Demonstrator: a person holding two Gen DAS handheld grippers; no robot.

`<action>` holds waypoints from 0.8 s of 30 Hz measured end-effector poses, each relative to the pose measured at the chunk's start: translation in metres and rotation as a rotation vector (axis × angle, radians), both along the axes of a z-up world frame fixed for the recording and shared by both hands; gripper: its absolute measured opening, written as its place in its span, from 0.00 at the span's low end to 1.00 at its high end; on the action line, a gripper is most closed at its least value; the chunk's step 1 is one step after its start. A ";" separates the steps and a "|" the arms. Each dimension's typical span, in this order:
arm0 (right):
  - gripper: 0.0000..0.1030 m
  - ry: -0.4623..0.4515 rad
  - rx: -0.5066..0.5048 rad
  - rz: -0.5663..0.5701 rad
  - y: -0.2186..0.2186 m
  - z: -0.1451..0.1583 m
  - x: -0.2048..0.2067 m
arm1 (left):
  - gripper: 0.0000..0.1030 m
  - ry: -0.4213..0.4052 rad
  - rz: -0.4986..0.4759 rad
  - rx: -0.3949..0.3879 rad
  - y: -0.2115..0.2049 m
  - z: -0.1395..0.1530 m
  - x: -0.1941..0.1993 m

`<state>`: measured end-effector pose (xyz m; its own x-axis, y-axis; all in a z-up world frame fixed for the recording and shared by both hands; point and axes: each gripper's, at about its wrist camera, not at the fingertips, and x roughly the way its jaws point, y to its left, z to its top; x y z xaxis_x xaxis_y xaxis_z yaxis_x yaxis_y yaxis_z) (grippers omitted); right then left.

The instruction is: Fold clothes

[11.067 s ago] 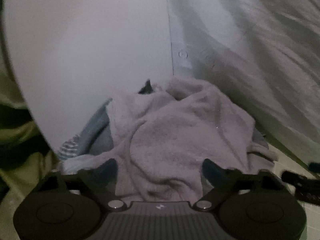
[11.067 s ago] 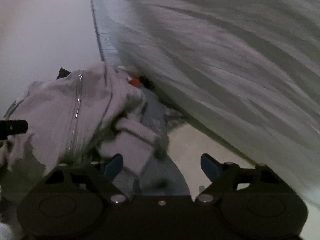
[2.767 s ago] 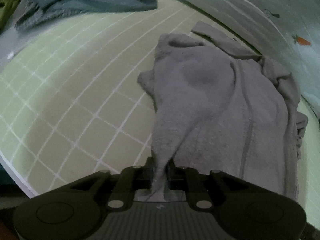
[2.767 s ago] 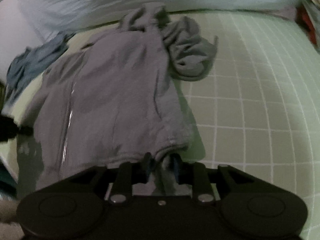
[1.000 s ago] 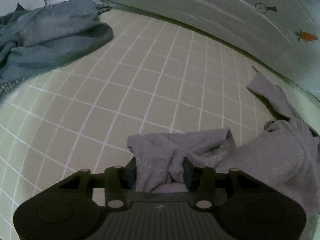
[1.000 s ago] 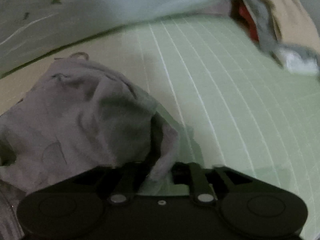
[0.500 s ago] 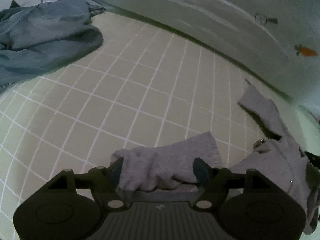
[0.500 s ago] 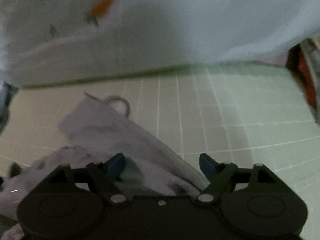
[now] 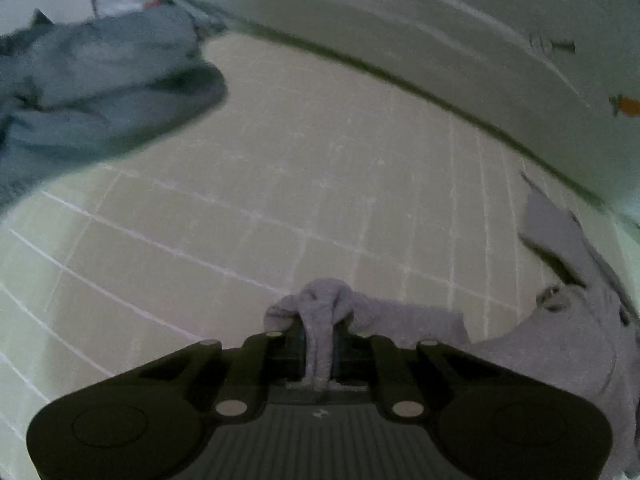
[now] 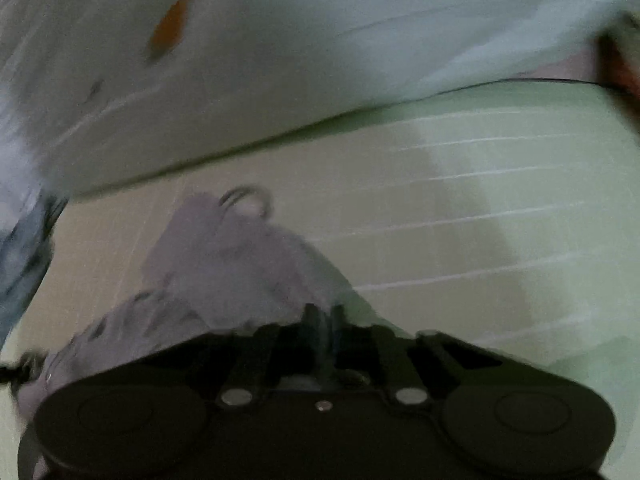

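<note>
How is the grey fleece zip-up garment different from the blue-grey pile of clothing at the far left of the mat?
The grey fleece garment is pale lilac-grey; the blue-grey clothing pile is darker and bluer. The fleece is pinched in the left gripper and lies close by; the pile sits untouched at the mat's far corner. Both are unfolded and rest on the green gridded mat.

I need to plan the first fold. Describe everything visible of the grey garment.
The grey garment looks like soft fleece, crumpled rather than spread, lying on the green checked sheet. A small loop shows at its far edge. One bunched fold is pinched between the shut jaws of the left gripper. In the blurred right wrist view it reaches the right gripper, whose jaws look closed; whether they hold cloth is unclear.
</note>
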<state>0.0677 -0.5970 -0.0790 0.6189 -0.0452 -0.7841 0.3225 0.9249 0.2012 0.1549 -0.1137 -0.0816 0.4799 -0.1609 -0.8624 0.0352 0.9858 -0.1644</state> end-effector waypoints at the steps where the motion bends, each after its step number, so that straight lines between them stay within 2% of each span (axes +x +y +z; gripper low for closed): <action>1: 0.07 -0.011 -0.019 -0.044 -0.007 0.004 -0.009 | 0.13 -0.022 0.019 -0.005 0.006 0.006 -0.001; 5: 0.06 -0.040 -0.115 -0.222 -0.040 0.021 -0.047 | 0.13 -0.088 0.092 -0.045 0.028 0.025 -0.006; 9: 0.06 0.018 -0.222 -0.401 -0.083 0.026 -0.100 | 0.13 -0.143 0.166 -0.094 0.049 0.042 -0.009; 12: 0.03 0.060 -0.242 -0.491 -0.101 0.022 -0.136 | 0.13 -0.185 0.221 -0.131 0.064 0.054 -0.012; 13: 0.00 0.086 -0.278 -0.520 -0.101 0.019 -0.144 | 0.13 -0.183 0.225 -0.134 0.065 0.056 -0.012; 16: 0.00 0.193 -0.402 -0.580 -0.102 0.009 -0.165 | 0.14 -0.149 0.210 -0.113 0.061 0.053 -0.015; 19: 0.01 0.198 -0.322 -0.645 -0.108 0.004 -0.179 | 0.19 -0.114 0.194 -0.090 0.058 0.045 -0.022; 21: 0.07 0.168 -0.277 -0.620 -0.103 0.004 -0.178 | 0.31 -0.110 0.203 -0.084 0.061 0.043 -0.025; 22: 0.25 0.150 -0.270 -0.595 -0.098 0.005 -0.174 | 0.36 -0.110 0.212 -0.084 0.063 0.044 -0.026; 23: 0.43 0.143 -0.273 -0.573 -0.091 0.006 -0.166 | 0.48 -0.118 0.218 -0.081 0.065 0.045 -0.025; 24: 0.50 0.134 -0.275 -0.552 -0.084 0.007 -0.157 | 0.57 -0.127 0.223 -0.078 0.066 0.047 -0.024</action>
<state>-0.0895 -0.6814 -0.0725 0.3435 -0.5411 -0.7676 0.7732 0.6269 -0.0958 0.1310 -0.0475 -0.0347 0.6147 -0.1030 -0.7820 -0.1562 0.9559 -0.2486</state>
